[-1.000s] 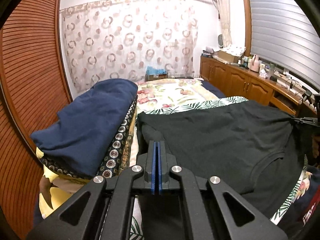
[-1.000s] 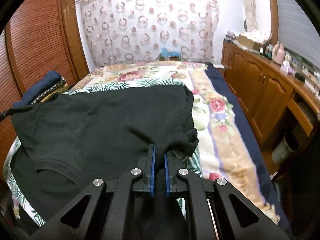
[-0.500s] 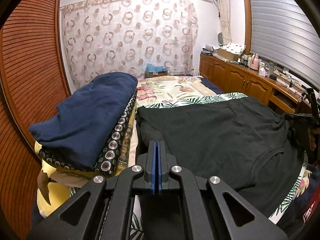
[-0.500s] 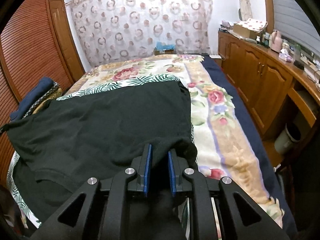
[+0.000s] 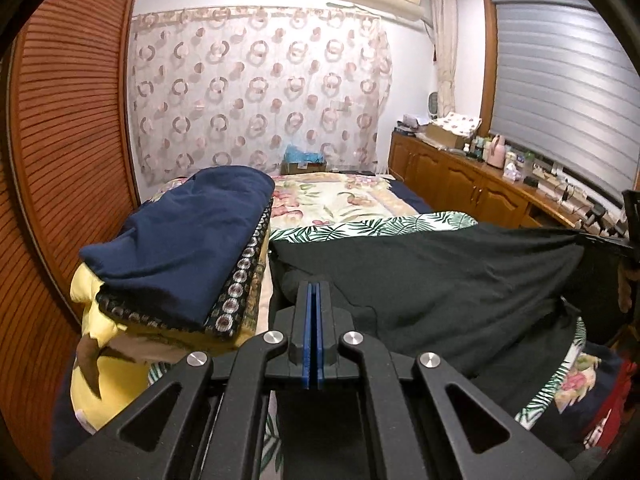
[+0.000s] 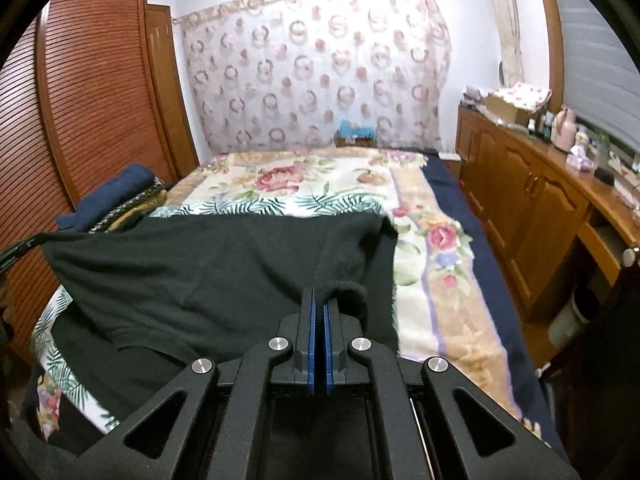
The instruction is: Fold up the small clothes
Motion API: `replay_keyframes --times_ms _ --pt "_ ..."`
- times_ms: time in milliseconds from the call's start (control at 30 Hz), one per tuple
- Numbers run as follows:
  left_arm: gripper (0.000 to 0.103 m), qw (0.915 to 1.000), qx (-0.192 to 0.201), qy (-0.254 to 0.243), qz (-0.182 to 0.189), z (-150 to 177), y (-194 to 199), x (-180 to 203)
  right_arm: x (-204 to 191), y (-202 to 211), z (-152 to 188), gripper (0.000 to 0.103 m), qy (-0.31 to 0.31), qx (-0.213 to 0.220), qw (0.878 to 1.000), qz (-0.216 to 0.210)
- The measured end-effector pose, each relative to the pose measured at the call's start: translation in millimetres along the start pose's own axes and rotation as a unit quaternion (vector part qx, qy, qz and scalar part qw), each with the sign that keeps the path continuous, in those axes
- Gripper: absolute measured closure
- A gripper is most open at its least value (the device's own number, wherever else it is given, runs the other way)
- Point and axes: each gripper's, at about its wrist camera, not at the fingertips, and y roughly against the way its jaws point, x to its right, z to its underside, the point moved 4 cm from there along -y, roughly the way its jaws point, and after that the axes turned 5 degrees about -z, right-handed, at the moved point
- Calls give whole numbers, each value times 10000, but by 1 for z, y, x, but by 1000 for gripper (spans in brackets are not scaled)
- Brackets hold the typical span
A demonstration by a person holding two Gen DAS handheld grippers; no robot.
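Note:
A black T-shirt [image 5: 432, 280] hangs stretched between my two grippers above the flowered bed; it also shows in the right wrist view [image 6: 208, 272]. My left gripper [image 5: 313, 286] is shut on the shirt's left corner, with cloth bunched around the blue pads. My right gripper [image 6: 319, 294] is shut on the shirt's right corner, a fold of cloth rolled over its right finger. The shirt's lower part drapes down onto the bed's near edge. The other gripper shows at the far right edge of the left wrist view [image 5: 630, 220].
A stack of folded clothes topped by a navy garment [image 5: 180, 240] sits at the bed's left side, by the slatted wooden wardrobe [image 5: 60, 152]. A wooden cabinet [image 6: 532, 196] with clutter runs along the right. A flowered blanket [image 6: 320, 184] covers the bed beyond the shirt.
Both grippers have risen and pulled back, lifting the shirt's near edge off the bed and drawing it taut. The right gripper's jaws have closed tighter on the cloth.

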Motion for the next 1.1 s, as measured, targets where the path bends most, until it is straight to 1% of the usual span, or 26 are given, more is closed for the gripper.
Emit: replay_keyframes --times_ms 100,200,267,367,467,567,600,633,667,700,733,800,867,900,1033,1100 --pt "100 9999 -14 152 -17 7 8 -12 2 17 15 100 -34 90 10000 -28" --pt "100 9995 -182 225 -128 20 3 -23 8 17 34 100 -129 -35 9999 -55" --pt "100 9984 -494 190 -199 39 -10 -26 10 5 52 100 -133 -311 9994 -3" --pt "100 9962 -833 123 -231 63 -22 -25 14 -24 85 100 -233 -786 9966 6" --pt "100 9948 -970 49 -303 79 -26 -20 14 -44 112 100 -283 -1037 9942 50" --pt "98 9939 -1061 57 -300 88 -26 -21 19 -48 125 90 -361 -1059 9937 103" --pt "87 9937 -1070 52 -337 90 -24 -20 22 -46 127 82 -416 -1015 9939 108" --pt "82 9938 -1051 51 -353 91 -23 -21 26 -43 128 75 -468 -938 9944 137" --pt "76 9944 -993 59 -345 92 -20 -21 28 -38 127 73 -479 -863 9950 181" --pt "65 9949 -948 65 -345 92 -17 -21 30 -33 128 72 -469 -802 9954 248" --pt "58 9953 -901 79 -332 93 -14 -20 32 -29 130 72 -463 -775 9954 318" --pt "38 9959 -858 109 -270 94 -11 -20 32 -26 137 72 -420 -817 9951 377" --pt "29 9961 -859 124 -182 96 -10 -16 29 -31 144 72 -367 -911 9943 419" --pt "28 9960 -865 117 -169 97 -10 -15 27 -34 148 72 -362 -979 9937 416" --pt "28 9950 -969 135 -179 103 -13 -10 21 -42 156 72 -252 -1082 9924 520" --pt "28 9944 -1025 159 -190 106 -16 -9 20 -46 151 72 -186 -1071 9925 562"
